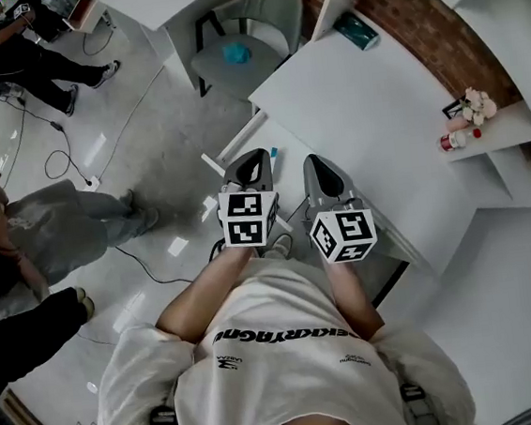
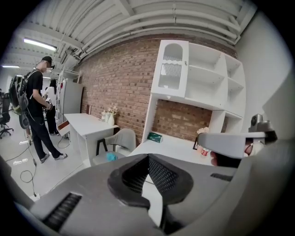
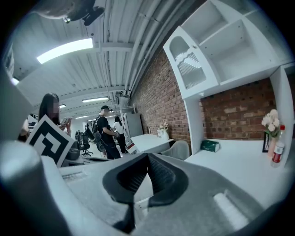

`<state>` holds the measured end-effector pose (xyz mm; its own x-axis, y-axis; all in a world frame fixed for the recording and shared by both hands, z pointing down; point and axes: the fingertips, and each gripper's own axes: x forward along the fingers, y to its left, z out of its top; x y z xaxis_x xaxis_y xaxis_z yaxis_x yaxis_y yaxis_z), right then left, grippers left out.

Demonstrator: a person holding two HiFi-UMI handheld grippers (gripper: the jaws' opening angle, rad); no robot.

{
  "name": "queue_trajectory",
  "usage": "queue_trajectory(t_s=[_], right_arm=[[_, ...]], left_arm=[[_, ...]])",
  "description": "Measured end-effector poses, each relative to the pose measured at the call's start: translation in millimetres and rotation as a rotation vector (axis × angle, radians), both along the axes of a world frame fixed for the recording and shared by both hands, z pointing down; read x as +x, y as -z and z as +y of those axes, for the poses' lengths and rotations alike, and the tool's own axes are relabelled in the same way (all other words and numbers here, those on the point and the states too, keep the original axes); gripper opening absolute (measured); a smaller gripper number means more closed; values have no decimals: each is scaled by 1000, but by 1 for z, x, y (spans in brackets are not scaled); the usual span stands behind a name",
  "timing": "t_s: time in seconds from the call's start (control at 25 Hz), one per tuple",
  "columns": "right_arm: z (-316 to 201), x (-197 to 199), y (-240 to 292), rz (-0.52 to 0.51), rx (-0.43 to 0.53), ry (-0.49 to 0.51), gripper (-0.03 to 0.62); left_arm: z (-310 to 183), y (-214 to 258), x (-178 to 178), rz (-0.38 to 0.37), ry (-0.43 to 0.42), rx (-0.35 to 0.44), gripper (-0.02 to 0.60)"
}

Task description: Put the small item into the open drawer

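**A:** Tongs state?

**B:** Left tongs (image 2: 148, 157): pads meet, nothing between them. Right tongs (image 3: 148, 154): the same, closed and empty. In the head view both are held side by side near the chest, above the desk's (image 1: 360, 121) near edge towards its left end, and they do not touch it.

**A:** So nothing is carried. Where is the item?

**B:** Not settled. A small blue speck (image 1: 273, 151) sits at the near edge, just beside the left tongs' tips, but it is too small to identify. A green box (image 1: 357, 29) lies at the far left corner. A bottle (image 1: 454, 140) and flowers (image 1: 474, 105) stand at the far right. All three are well apart from the tongs.

**A:** Drawer?

**B:** A white frame (image 1: 239, 136) juts out from the near edge, below the left tongs. I judge it to be the open drawer, though its inside cannot be made out.

**A:** Step in hand?

**B:** Judgement: the pick has not started, since nothing is gripped and nothing has gone into the drawer.

**A:** Next move calls for?

**B:** First, confirm which thing is the item. Then open one pair of jaws, bring it down so the pads sit on either side of the item, and close squarely on it. A small thing may slip out of a skewed grip. Only then carry it over the frame and release it inside.
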<state>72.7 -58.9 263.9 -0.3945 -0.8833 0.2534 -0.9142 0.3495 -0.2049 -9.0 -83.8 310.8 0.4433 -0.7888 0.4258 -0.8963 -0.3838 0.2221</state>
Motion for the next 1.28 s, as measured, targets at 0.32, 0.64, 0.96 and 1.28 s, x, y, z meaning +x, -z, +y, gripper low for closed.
queue_trajectory(t_s=[0.32, 0.64, 0.96, 1.28], right_arm=[[3, -3, 34, 2, 75, -14, -2], [11, 3, 36, 25, 103, -33, -2], [13, 5, 39, 31, 128, -38, -2], [8, 2, 43, 33, 130, -30, -2]], left_arm=[[1, 54, -12, -6, 25, 150, -3], [10, 70, -14, 8, 38, 241, -3], [10, 73, -12, 10, 30, 272, -3], [8, 80, -10, 12, 16, 286, -3]])
